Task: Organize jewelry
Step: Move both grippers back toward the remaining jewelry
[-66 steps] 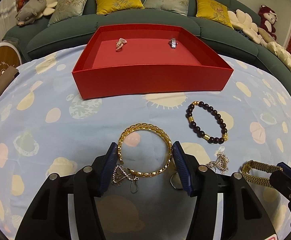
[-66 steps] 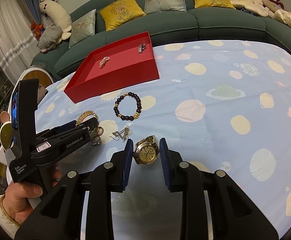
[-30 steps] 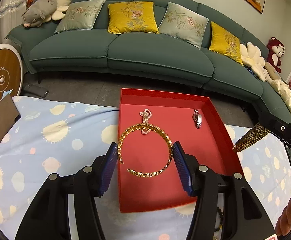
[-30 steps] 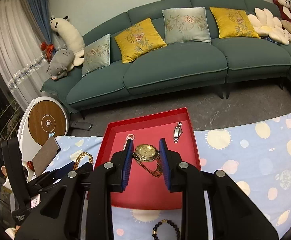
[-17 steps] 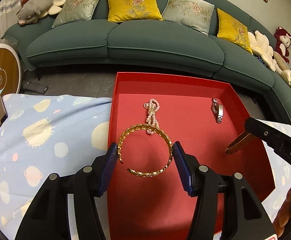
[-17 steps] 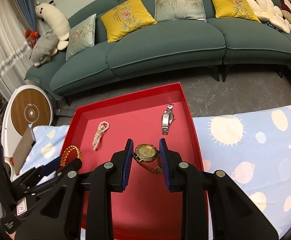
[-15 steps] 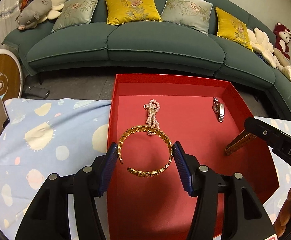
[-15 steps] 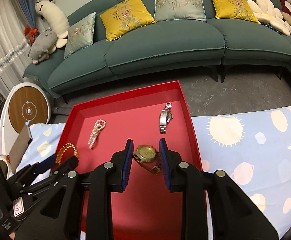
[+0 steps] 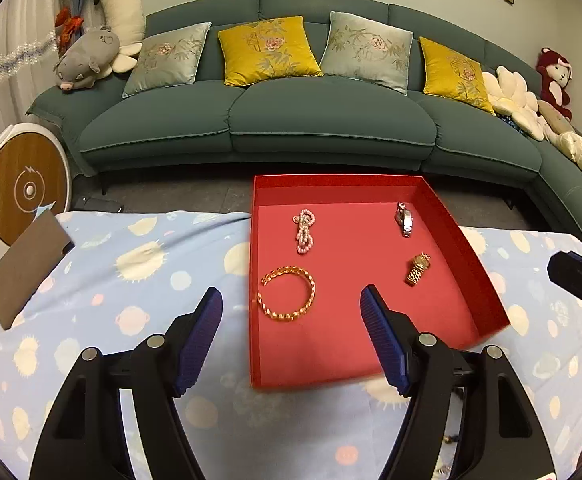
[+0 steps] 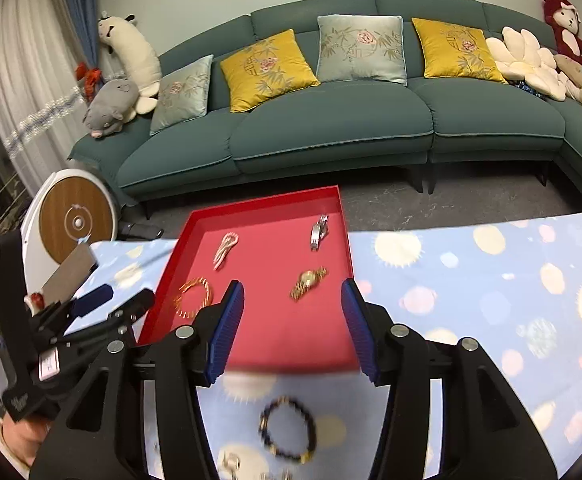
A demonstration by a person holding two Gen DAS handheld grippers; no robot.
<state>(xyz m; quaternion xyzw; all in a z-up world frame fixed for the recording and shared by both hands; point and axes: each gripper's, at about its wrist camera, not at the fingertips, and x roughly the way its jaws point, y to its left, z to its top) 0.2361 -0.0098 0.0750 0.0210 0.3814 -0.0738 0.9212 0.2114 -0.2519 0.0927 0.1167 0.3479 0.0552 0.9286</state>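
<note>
Four pcs lie in the red tray (image 9: 467, 248) already, gold bangle (image 9: 287, 294), gold watch (image 9: 418, 269), pearl piece (image 9: 304, 231) & silver watch (image 9: 404, 219), while beaded bracelet (image 10: 287, 428) w/ small bits waits on the cloth; left gripper (image 9: 291, 334) & right gripper (image 10: 293, 328) are opening, both empty; no readable writing.

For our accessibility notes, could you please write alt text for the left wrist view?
A red tray on a blue spotted tablecloth holds a gold bangle, a pearl bracelet, a silver watch and a gold watch. The left claw is opening, empty, above it; a green sofa stands behind.
</note>
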